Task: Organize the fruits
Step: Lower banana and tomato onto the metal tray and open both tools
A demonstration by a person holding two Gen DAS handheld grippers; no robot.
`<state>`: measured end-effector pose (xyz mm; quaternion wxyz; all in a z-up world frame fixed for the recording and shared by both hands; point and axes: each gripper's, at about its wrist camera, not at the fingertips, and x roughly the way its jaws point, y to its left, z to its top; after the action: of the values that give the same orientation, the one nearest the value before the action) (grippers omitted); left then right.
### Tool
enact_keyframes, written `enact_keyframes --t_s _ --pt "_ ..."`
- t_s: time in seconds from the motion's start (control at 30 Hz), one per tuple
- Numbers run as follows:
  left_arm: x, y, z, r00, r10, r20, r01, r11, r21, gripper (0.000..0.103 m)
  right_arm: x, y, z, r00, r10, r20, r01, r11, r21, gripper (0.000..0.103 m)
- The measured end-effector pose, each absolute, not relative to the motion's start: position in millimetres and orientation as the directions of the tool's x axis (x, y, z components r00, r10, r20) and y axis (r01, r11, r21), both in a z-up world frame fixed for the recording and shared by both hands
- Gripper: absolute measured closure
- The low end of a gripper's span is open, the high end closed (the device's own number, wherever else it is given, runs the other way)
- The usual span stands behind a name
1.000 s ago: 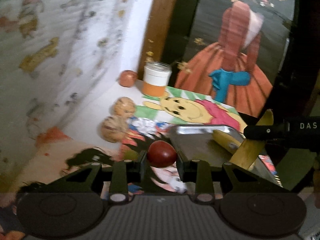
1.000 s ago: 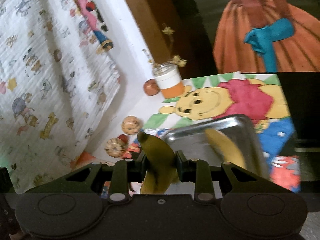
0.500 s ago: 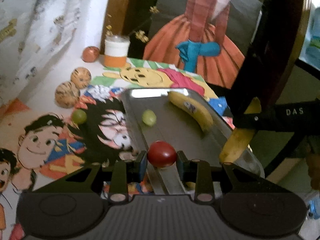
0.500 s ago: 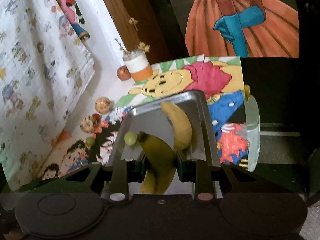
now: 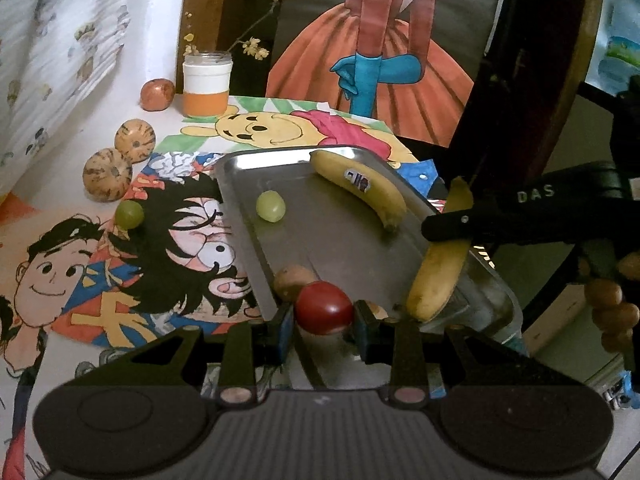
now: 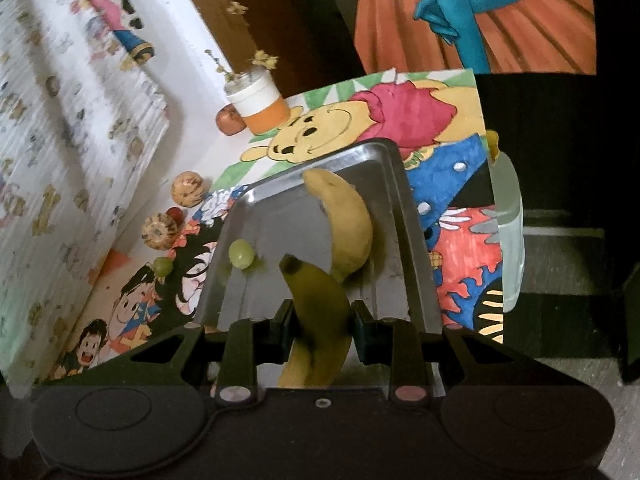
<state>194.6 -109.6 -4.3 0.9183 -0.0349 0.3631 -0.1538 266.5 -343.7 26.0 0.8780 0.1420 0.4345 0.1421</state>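
Observation:
My left gripper (image 5: 324, 314) is shut on a red tomato (image 5: 323, 307) over the near end of a metal tray (image 5: 256, 256). The tray holds a banana (image 5: 360, 184), a green grape (image 5: 271, 206) and a brownish fruit (image 5: 294, 280). My right gripper (image 6: 322, 320) is shut on a second banana (image 6: 320, 312) above the tray (image 6: 396, 216); it shows at the right of the left wrist view (image 5: 440, 268). The tray's banana (image 6: 348, 220) and grape (image 6: 241, 254) show ahead of it.
On the cartoon-print cloth left of the tray lie another green grape (image 5: 129, 214), two striped round fruits (image 5: 107, 174), a reddish fruit (image 5: 157, 95) and an orange-white jar (image 5: 207, 83) with twigs. A glass container (image 6: 506, 228) stands at the table's right edge.
Both grippers have come lower and nearer over the tray, each still holding its fruit. The view has swung from the wall down onto the table.

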Motion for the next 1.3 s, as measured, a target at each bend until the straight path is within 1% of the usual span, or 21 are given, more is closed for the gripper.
enact_keyframes --t_s 0.17,0.47,0.6,0.73,0.9,0.97,1.0,1.1,1.17,1.2,1.27,1.3 --pt "199 -112 -6 0.692 -0.293 -0.660 0.260 0.954 -0.151 0.068 278 -347 16 0.571 0.370 -0.733 -0.073 0.912 0.404 0.071" --pt "199 -120 -8 0.707 -0.273 -0.653 0.291 0.953 -0.083 0.067 287 -346 6 0.567 0.364 -0.739 -0.053 0.912 0.408 0.070" --pt "199 -120 -8 0.706 -0.276 -0.653 0.289 0.953 -0.091 0.067 289 -345 4 0.566 0.361 -0.741 -0.046 0.911 0.410 0.070" --pt "198 -118 -7 0.704 -0.277 -0.654 0.279 0.955 -0.104 0.065 288 -344 4 0.567 0.358 -0.742 -0.049 0.914 0.403 0.065" --pt "195 -112 -3 0.708 -0.272 -0.651 0.255 0.959 -0.123 0.058 281 -342 6 0.582 0.347 -0.736 -0.058 0.920 0.388 0.061" --pt "192 -108 0 0.715 -0.271 -0.644 0.246 0.960 -0.131 0.051 276 -342 9 0.589 0.344 -0.731 -0.063 0.922 0.383 0.057" --pt "190 -108 2 0.719 -0.270 -0.640 0.242 0.961 -0.133 0.050 273 -342 11 0.594 0.344 -0.727 -0.067 0.922 0.382 0.057" --pt "183 -104 9 0.734 -0.264 -0.626 0.227 0.964 -0.141 0.044 264 -342 19 0.609 0.345 -0.714 -0.076 0.922 0.381 0.049" --pt "177 -99 14 0.745 -0.254 -0.617 0.208 0.967 -0.147 0.034 256 -342 26 0.625 0.343 -0.701 -0.087 0.923 0.375 0.043" --pt "175 -98 16 0.749 -0.250 -0.613 0.199 0.968 -0.151 0.032 252 -342 30 0.632 0.343 -0.696 -0.091 0.924 0.372 0.041" --pt "168 -92 20 0.758 -0.239 -0.608 0.176 0.971 -0.162 0.023 243 -340 36 0.644 0.342 -0.685 -0.102 0.925 0.366 0.034" --pt "165 -90 22 0.761 -0.234 -0.606 0.166 0.972 -0.167 0.021 238 -339 39 0.650 0.340 -0.680 -0.108 0.927 0.360 0.033"
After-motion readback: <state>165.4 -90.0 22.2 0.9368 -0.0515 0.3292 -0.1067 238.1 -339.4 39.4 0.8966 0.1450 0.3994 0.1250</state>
